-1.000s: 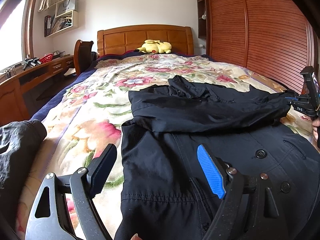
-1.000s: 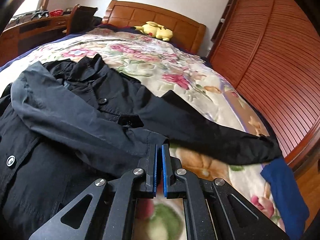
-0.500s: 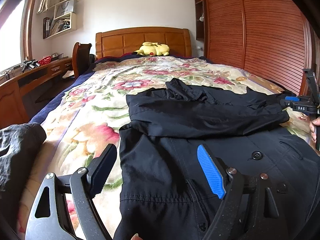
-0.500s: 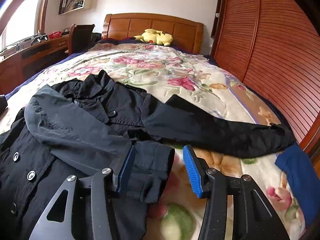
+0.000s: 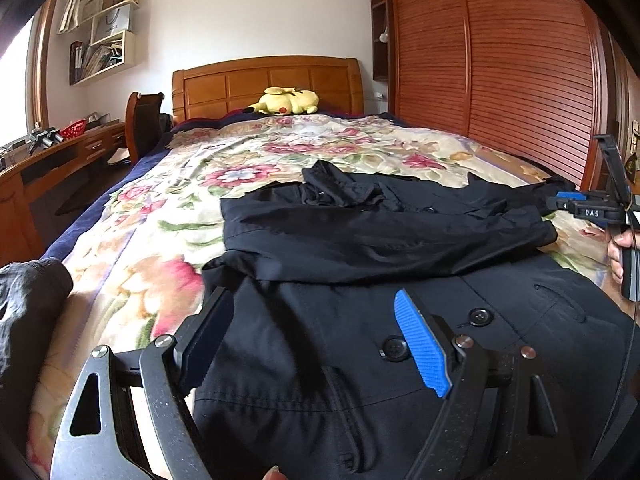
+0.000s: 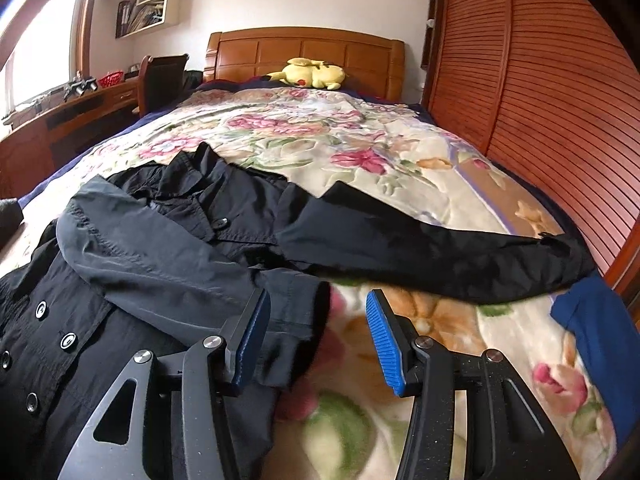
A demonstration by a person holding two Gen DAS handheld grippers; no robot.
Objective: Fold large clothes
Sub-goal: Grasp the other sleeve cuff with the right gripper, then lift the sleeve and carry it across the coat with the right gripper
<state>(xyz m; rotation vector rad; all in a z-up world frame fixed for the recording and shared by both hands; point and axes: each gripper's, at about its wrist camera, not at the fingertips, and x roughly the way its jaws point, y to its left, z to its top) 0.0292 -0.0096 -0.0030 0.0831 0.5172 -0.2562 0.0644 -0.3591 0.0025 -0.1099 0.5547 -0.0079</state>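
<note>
Since a second ago my right claw (image 6: pixel 316 336) has let go: then it was pinched shut on the cuff of the folded sleeve (image 6: pixel 168 264), now its jaws stand wide apart and that cuff lies free between and just behind the blue pads, in the lower middle of the right wrist view. My left claw (image 5: pixel 312 340) has hardly shifted; it hovers released, holding nothing, over the front panel of the black coat (image 5: pixel 360 320) at the bottom centre of its view.

The coat lies face up on the floral bedspread (image 5: pixel 160 216), collar toward the headboard (image 5: pixel 264 80), buttons showing. One sleeve is laid across the chest, running left to right through the middle of the left wrist view.

What the next move hangs on is the other sleeve (image 6: pixel 440 256). It is still spread out, its long axis running from the coat's shoulder at the centre of the right wrist view toward the right edge, with its cuff (image 6: pixel 560 248) at the middle right near the wardrobe (image 6: pixel 560 100). That cuff sits ahead and to the right of my right claw (clearly the nearer one; the left is over the coat's far flank). I judge the right claw should reach for it and carry it back across the chest.
</note>
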